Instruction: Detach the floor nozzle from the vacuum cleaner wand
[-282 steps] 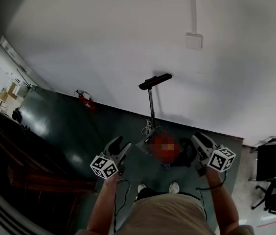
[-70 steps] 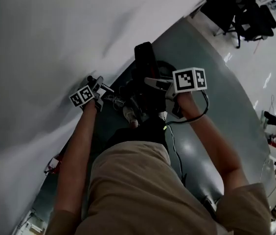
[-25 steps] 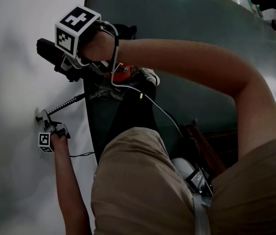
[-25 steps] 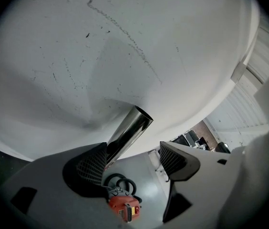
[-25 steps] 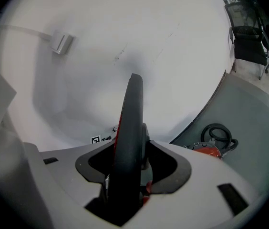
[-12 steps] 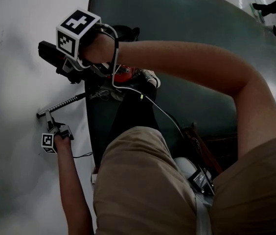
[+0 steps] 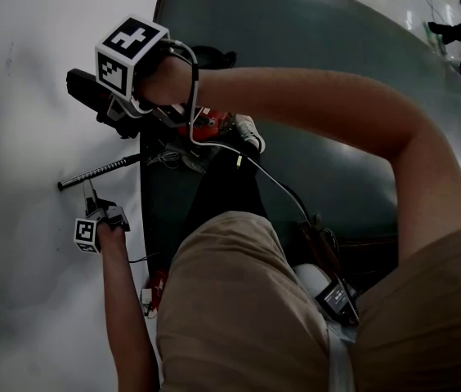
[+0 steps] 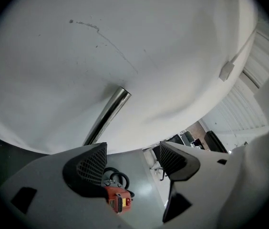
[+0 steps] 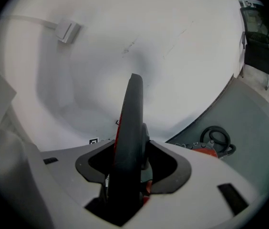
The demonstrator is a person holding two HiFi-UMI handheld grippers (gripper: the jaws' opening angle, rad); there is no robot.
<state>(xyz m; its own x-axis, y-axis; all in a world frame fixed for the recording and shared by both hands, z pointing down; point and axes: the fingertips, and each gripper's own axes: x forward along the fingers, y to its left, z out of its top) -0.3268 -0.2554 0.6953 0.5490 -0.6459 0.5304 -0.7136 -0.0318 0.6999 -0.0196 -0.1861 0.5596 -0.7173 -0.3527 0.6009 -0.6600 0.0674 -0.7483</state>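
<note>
Two separate pieces: black floor nozzle (image 7: 86,86) is off the wand (image 7: 100,172), the two lying apart in the head view, nozzle above, wand below it. Nozzle sits in the right gripper (image 9: 133,159), fingers clamped on its narrow body from both sides; the nozzle's long black edge (image 9: 130,123) runs up out of the grip against the white wall (image 7: 26,23). Wand is a thin metal tube, slanted across the wall, its open bare end (image 8: 107,117) free with nothing on it. Left gripper (image 7: 93,211) just below that free end, not touching it; in the left gripper view the fingers (image 8: 89,166) stand apart with nothing between them, the tube passing above the left one. Red vacuum cleaner body (image 7: 206,123) on the dark green floor (image 7: 337,72) near the wand's other end, just beside the right gripper in the head view; a coiled black hose (image 9: 218,138) lies next to it. Person's tan shorts (image 7: 239,317) fill the lower part of the head view, right forearm reaching across.
</note>
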